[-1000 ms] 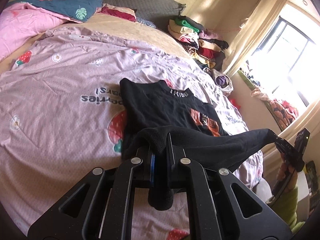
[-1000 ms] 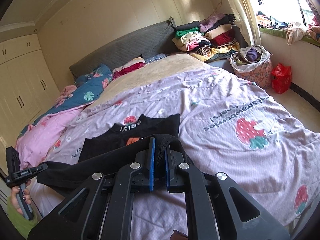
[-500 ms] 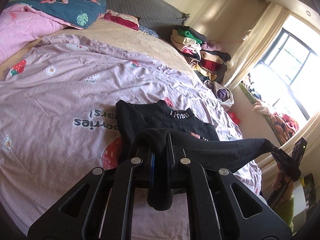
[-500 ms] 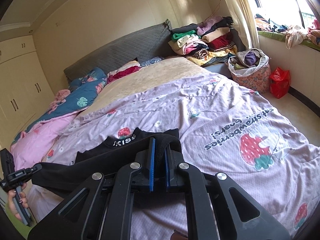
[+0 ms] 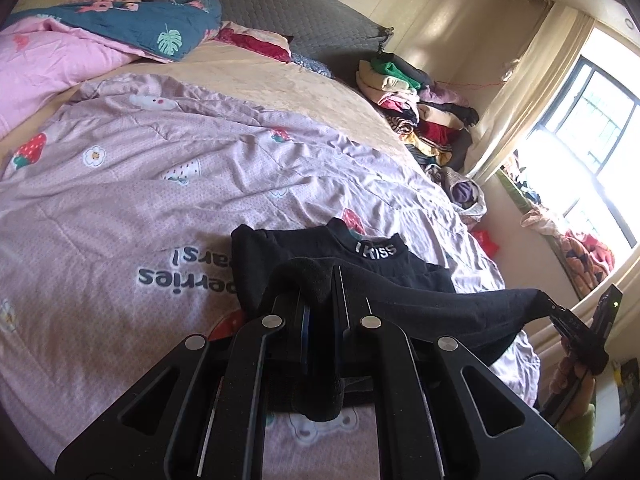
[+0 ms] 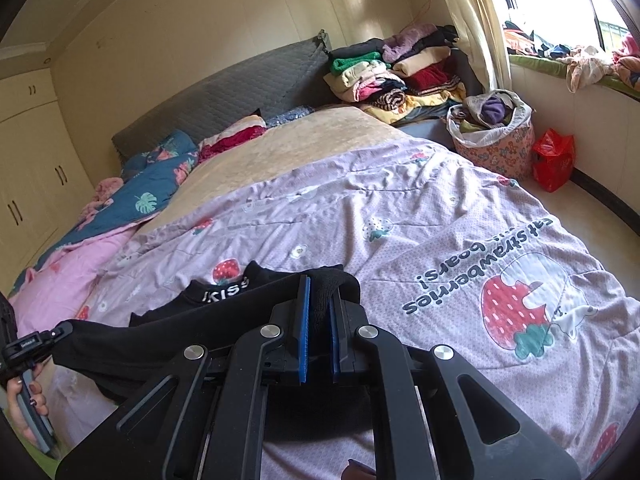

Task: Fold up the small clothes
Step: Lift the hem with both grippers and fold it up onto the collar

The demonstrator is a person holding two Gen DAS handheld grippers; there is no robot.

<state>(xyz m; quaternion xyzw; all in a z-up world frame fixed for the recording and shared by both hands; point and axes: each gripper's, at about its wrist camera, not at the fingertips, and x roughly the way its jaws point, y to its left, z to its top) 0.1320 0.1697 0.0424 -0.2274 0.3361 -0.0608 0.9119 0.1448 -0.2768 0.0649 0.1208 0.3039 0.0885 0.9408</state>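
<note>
A small black shirt (image 5: pixel 304 248) with a white-lettered collar lies on the lilac strawberry quilt (image 5: pixel 120 184). My left gripper (image 5: pixel 318 280) is shut on one corner of its lower hem. My right gripper (image 6: pixel 316 292) is shut on the other corner. The hem (image 5: pixel 440 304) hangs stretched between them, lifted above the shirt's lower half. The collar end (image 6: pixel 224 294) rests flat on the quilt (image 6: pixel 400 220). The right gripper also shows at the right edge of the left wrist view (image 5: pixel 560 316), and the left gripper at the left edge of the right wrist view (image 6: pixel 44 338).
Stacks of folded clothes (image 6: pixel 400 68) sit beside the grey headboard (image 6: pixel 224 104). A floral laundry basket (image 6: pixel 496 132) and a red bag (image 6: pixel 554 158) stand on the floor to the right. Pink and blue bedding (image 5: pixel 100 36) lies at the bed's left side.
Both grippers have carried the held hem forward over the shirt toward the collar. The orange print on the shirt front is now covered.
</note>
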